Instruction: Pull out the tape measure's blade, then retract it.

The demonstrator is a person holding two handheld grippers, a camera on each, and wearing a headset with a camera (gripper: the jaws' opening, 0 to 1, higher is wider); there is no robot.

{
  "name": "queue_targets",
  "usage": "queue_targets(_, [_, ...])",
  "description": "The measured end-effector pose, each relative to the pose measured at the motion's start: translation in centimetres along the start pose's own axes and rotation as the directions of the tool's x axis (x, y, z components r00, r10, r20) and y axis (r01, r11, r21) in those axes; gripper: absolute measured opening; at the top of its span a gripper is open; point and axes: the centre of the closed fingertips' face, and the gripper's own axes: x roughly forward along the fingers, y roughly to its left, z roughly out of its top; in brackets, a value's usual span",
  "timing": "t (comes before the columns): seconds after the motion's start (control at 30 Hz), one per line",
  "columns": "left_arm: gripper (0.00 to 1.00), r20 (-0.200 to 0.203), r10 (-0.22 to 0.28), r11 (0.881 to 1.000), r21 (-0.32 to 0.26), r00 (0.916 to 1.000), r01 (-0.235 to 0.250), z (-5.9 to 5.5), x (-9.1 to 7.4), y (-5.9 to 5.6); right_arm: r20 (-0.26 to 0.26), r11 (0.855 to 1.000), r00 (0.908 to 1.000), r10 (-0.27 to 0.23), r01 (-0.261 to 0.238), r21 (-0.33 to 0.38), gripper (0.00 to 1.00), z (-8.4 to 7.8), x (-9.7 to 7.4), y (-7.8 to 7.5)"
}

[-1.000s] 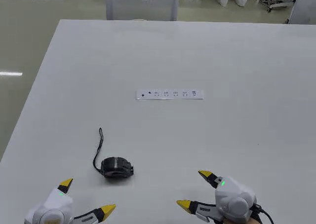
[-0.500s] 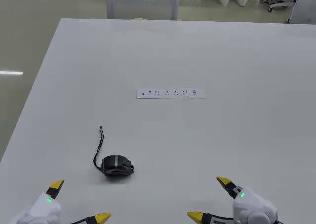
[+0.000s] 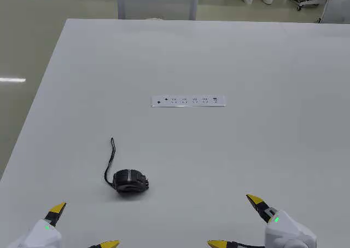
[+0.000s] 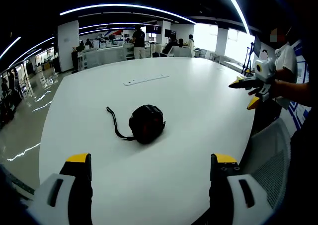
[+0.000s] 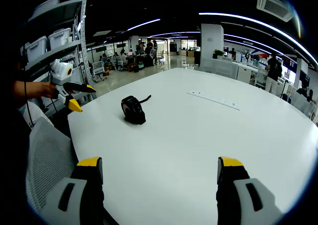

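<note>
A black tape measure (image 3: pixel 130 181) with a black wrist strap (image 3: pixel 109 160) lies on the white table (image 3: pixel 219 56), blade fully inside. It also sits mid-table as the tape measure (image 4: pixel 146 123) and the tape measure (image 5: pixel 133 109). My left gripper (image 3: pixel 81 227) hovers open at the table's near edge, below and left of it. My right gripper (image 3: pixel 238 220) is open at the near edge, well to its right. The left gripper's own jaws (image 4: pixel 149 168) and the right gripper's own jaws (image 5: pixel 159 170) stand wide apart, nothing between them.
A white power strip (image 3: pixel 188 101) lies flat in the middle of the table beyond the tape measure. A grey chair (image 3: pixel 157 4) stands at the far edge. Mesh chair backs show beside me, one chair (image 5: pixel 47 150) near the table's front.
Both grippers have drawn back toward me and down toward the bottom of the head view. The tape measure has not moved.
</note>
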Motion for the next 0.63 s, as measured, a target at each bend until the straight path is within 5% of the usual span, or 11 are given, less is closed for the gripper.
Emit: queue_targets(0.63, [0.99, 0.018, 0.003, 1.0, 0.017, 0.9998, -0.003, 0.55, -0.74, 0.28, 0.011, 1.0, 0.9999, -0.006, 0.006, 0.005, 0.99, 0.53, -0.41, 0.01])
